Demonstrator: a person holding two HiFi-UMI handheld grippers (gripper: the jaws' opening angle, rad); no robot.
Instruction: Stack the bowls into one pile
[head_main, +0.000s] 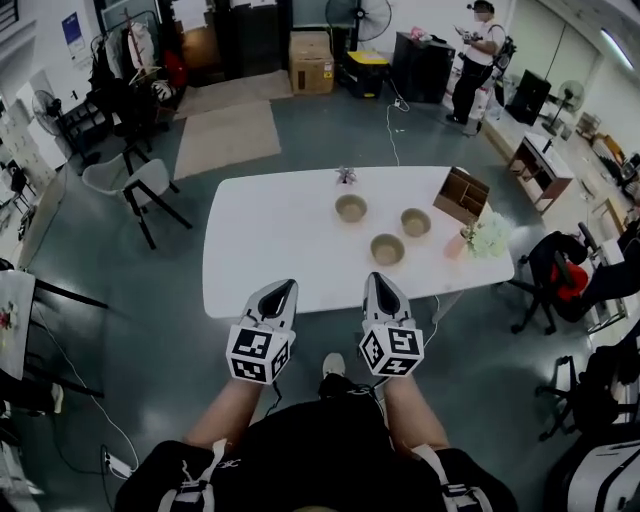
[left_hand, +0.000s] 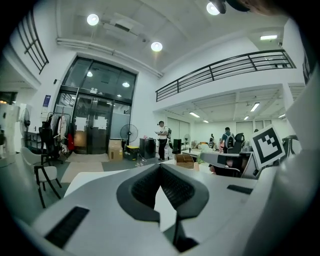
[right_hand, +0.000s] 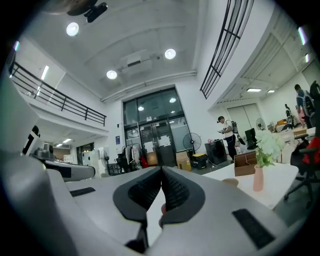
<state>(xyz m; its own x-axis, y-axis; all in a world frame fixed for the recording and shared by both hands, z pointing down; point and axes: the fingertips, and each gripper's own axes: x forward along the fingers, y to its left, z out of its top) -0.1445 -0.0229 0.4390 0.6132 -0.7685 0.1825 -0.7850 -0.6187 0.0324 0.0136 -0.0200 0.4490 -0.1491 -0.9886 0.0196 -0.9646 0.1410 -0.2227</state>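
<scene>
The left tongs (head_main: 287, 286) and the right tongs (head_main: 375, 279) are both closed, tips pressed together with nothing between them. They are held side by side, pointing toward the white, round-cornered bench (head_main: 270, 240). In the head view their tips lie over the bench's near edge.

The three round tan bowls sit ahead of the tongs on the right half of the bench, none of them touched. The near bowl (head_main: 387, 249) is closest, just ahead of the right tongs and a little to its right. The far-left bowl (head_main: 351, 208) and the far-right bowl (head_main: 416, 222) stand beyond it. All three are well apart from the left tongs.

Each bowl stands upright, mouth up, and being round it has no long axis. Together they form a loose triangle, apart from one another — its point toward the person.

Only bare bench top lies between the right tongs and the near bowl. A pale pink vase (head_main: 456, 245) of white flowers (head_main: 489, 238) stands near the far-right bowl, at the bench's right end, and an open brown cardboard box (head_main: 461, 194) sits behind it. A small grey object (head_main: 346, 176) — too small to identify — stands at the far edge. A black chair (head_main: 545, 270) is at the right end of the bench and a white chair (head_main: 135, 185) is off to the left.
</scene>
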